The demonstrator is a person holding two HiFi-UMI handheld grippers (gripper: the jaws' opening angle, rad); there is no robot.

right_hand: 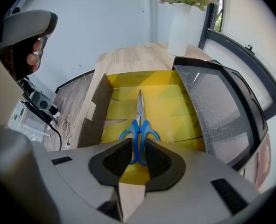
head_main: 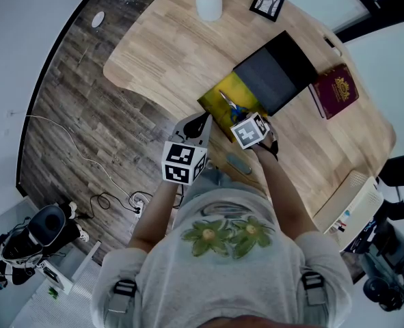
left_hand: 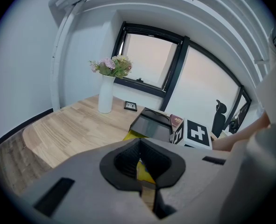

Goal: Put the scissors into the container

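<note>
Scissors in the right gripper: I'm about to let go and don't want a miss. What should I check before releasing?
1. Scissors held by the right gripper: ok, the blue handles sit between its jaws.
2. Scissors over the yellow container: ok, the blades point across its floor.
3. Container open: ok, the dark lid is folded back to one side.
4. Left gripper out of the way: ok, it is shut, empty and outside the container.
5. Scissors resting on the container floor: cannot tell.
</note>
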